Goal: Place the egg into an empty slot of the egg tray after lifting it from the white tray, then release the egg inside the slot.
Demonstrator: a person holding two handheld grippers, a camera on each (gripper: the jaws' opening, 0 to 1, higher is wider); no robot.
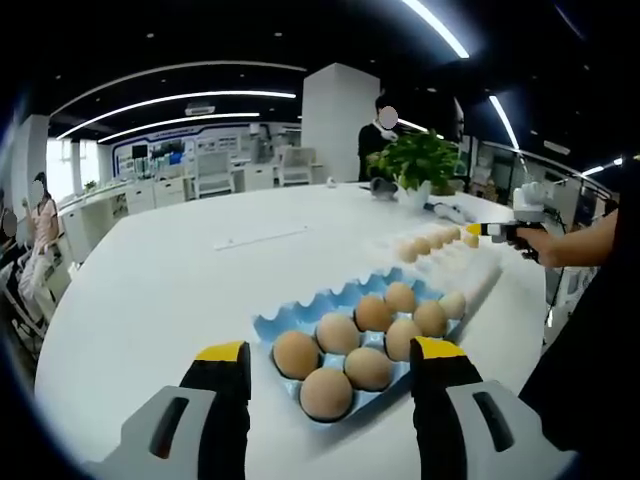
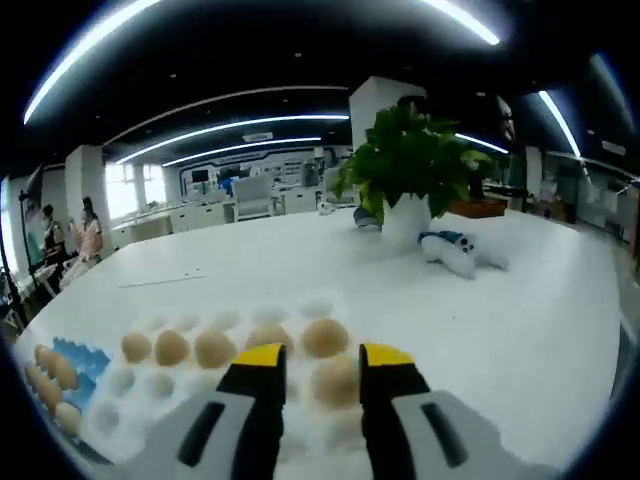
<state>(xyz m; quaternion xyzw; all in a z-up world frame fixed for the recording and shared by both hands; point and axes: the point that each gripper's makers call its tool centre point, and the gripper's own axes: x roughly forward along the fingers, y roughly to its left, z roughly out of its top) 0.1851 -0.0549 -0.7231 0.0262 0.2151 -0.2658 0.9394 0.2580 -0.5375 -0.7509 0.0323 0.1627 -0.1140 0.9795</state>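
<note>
Right gripper point(image 2: 322, 365): yellow-tipped fingers point(image 2: 262, 357) close on either side of an egg point(image 2: 336, 380) sitting in the white tray point(image 2: 190, 420), contact unclear, cannot tell if clamped. 4 more eggs in a row behind it. Left gripper point(image 1: 330, 352): fingers wide apart, holding nothing, hovering over the near end of the blue egg tray point(image 1: 290, 318). Left gripper view shows that tray with 8 eggs on the white desk point(image 1: 170, 280), plus the right gripper and a hand point(image 1: 540, 243) over the white tray. Right gripper view shows a potted plant point(image 2: 412, 170) and a white-blue object point(image 2: 452, 250) behind.
</note>
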